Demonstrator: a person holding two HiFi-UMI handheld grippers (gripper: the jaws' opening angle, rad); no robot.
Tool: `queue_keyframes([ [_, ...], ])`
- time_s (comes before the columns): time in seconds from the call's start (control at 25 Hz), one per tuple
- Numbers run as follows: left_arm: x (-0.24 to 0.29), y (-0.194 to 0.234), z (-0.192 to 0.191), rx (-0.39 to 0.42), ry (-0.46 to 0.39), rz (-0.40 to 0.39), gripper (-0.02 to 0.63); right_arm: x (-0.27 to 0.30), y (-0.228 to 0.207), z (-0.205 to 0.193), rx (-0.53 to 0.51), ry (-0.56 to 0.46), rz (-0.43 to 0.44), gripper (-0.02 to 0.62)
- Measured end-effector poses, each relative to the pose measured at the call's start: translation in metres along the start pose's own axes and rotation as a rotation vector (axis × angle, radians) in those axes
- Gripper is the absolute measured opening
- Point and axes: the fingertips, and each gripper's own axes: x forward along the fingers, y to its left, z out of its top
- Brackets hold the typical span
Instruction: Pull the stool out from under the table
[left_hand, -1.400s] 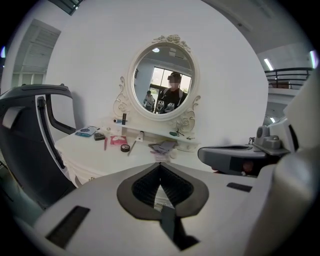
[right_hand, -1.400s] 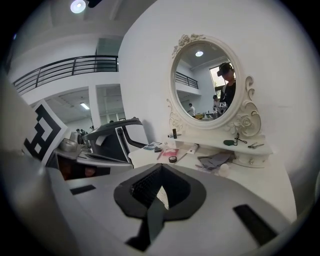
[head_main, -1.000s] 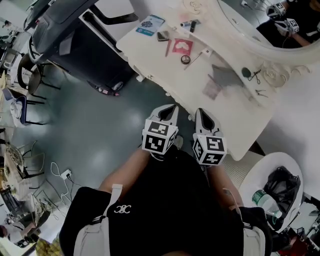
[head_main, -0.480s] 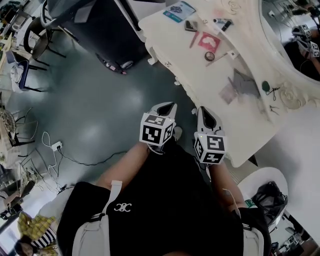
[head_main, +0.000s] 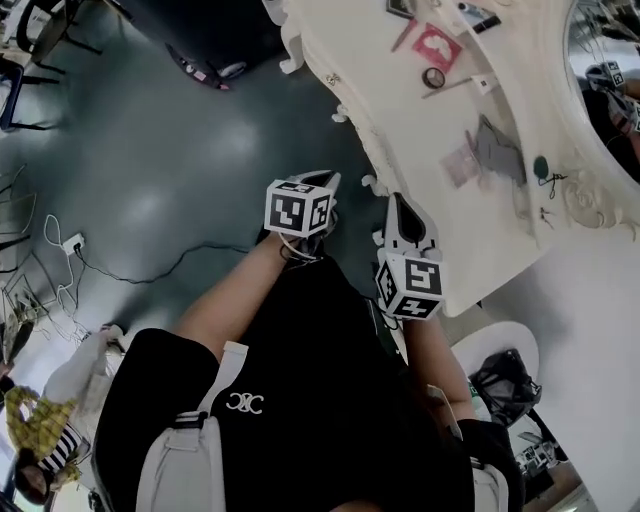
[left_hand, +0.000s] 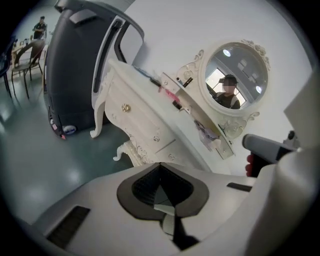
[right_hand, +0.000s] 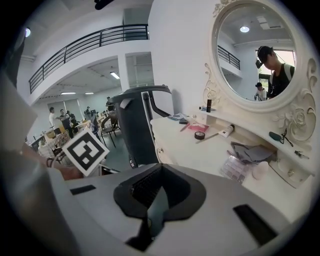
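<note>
Both closed, empty: left hand-held gripper (head_main: 328, 180) & right hand-held gripper (head_main: 397, 200); by table (head_main: 430, 210).

In the head view the table (head_main: 478, 245) top hides everything beneath it from me, and the person's torso (head_main: 320, 400) covers the near floor. The mirror (head_main: 605, 70) runs off the right edge and the dark machine (head_main: 180, 20) off the far edge. The clutter (head_main: 470, 165) on the tabletop is too small for me to name.
</note>
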Motion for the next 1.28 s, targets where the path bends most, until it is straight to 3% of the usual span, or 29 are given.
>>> queue_keyframes([
  [0.24, 0.065, 0.020, -0.023, -0.217, -0.054, -0.154, 0.003, -0.006, -0.003, -0.020, 0.010, 0.077, -0.001, 0.008],
  [0.44, 0.100, 0.050, -0.037, -0.408, -0.135, -0.204, 0.003, 0.006, 0.009, -0.031, 0.011, 0.097, 0.034, 0.008],
  [0.56, 0.118, 0.062, -0.050, -0.480, -0.182, -0.226, 0.003, 0.024, 0.012, -0.047, -0.009, 0.123, 0.063, 0.008],
  [0.68, 0.139, 0.067, -0.069, -0.496, -0.183, -0.242, 0.003, 0.044, 0.006, -0.072, -0.067, 0.169, 0.059, 0.008],
  [0.84, 0.172, 0.075, -0.088, -0.429, -0.123, -0.261, 0.003, 0.076, -0.008, -0.106, -0.179, 0.220, -0.002, 0.008],
  [1.12, 0.226, 0.084, -0.092, -0.433, -0.106, -0.355, 0.075, 0.121, -0.020, -0.182, -0.176, 0.376, 0.005, 0.008],
  [1.28, 0.259, 0.093, -0.088, -0.447, -0.105, -0.362, 0.118, 0.146, -0.027, -0.211, -0.177, 0.438, -0.003, 0.008],
])
